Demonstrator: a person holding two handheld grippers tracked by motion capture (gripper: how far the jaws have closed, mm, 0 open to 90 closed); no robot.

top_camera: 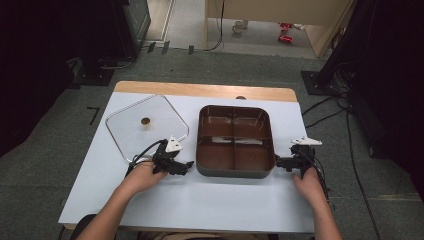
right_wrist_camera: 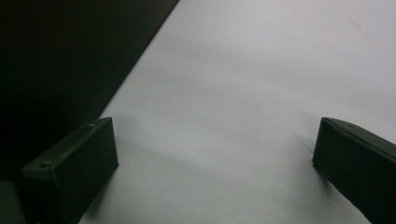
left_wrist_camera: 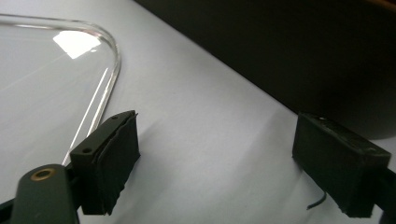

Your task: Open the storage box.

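A square brown pot (top_camera: 235,173) with a cross divider stands in the middle of the white table. Left of it lies a clear square lid (top_camera: 127,132) with a small round knob. My left gripper (top_camera: 189,164) rests on the table between the lid's near corner and the pot's left wall. In the left gripper view its jaws (left_wrist_camera: 215,163) stand open over bare table, the lid's rim (left_wrist_camera: 109,51) to their left and the pot's dark wall (left_wrist_camera: 303,56) to their right. My right gripper (top_camera: 278,162) lies beside the pot's right wall, open (right_wrist_camera: 215,158) on nothing, with the wall (right_wrist_camera: 60,60) at its left.
The white table top (top_camera: 200,200) has free room in front of the pot, and a wooden strip (top_camera: 205,90) runs along its far edge. Cables (top_camera: 325,107) trail over the floor to the right, and dark equipment stands at both sides.
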